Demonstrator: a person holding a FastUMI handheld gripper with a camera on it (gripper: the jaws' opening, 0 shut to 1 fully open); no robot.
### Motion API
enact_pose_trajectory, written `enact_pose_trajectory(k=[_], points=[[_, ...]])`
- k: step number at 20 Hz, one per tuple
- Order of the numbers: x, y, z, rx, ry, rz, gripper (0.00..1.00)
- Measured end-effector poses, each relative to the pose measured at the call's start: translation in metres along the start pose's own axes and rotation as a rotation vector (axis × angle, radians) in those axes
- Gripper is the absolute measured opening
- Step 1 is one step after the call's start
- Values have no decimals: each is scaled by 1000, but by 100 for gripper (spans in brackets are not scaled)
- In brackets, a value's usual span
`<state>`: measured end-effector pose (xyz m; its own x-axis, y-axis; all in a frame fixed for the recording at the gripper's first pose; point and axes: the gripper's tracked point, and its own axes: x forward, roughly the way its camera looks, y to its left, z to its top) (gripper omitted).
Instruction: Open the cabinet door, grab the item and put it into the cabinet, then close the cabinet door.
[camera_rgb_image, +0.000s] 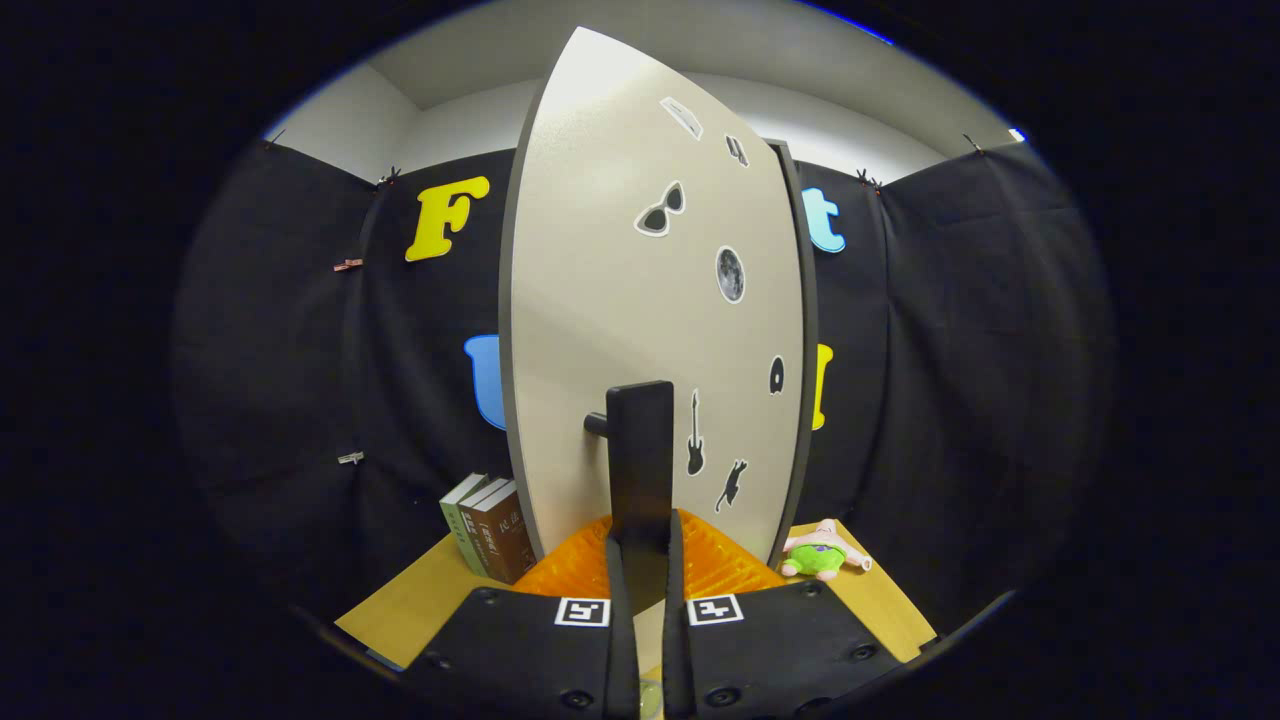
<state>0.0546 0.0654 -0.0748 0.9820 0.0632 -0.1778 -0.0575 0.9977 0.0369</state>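
Fingers (640, 545) clamped on door handle (640, 455), cabinet door (640, 320) ajar.

cabinet door (640, 300) hiding the cabinet interior, handle (640, 460) base behind the jaws, books (490, 540) partly hidden

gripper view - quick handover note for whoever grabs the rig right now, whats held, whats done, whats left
Gripper: fingers shut on the cabinet door's handle.
Cabinet door: swung partly open, edge-on ahead of the fingers.
Plush toy: lying on the table, right of the door, not yet picked.
Books stand left of the door.
Done: handle gripped, door opening.
Left: finish opening, release, grab toy, place inside, close door.
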Motion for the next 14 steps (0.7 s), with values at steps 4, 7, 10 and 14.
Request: enact_pose_trajectory(k=[4,7,10,14], points=[[-7,-19,2,1,-6,-68,13],[-11,-32,2,-13,-8,-114,12],[-16,-43,1,-14,-2,-131,12],[-18,-61,4,-16,-11,-159,12]])
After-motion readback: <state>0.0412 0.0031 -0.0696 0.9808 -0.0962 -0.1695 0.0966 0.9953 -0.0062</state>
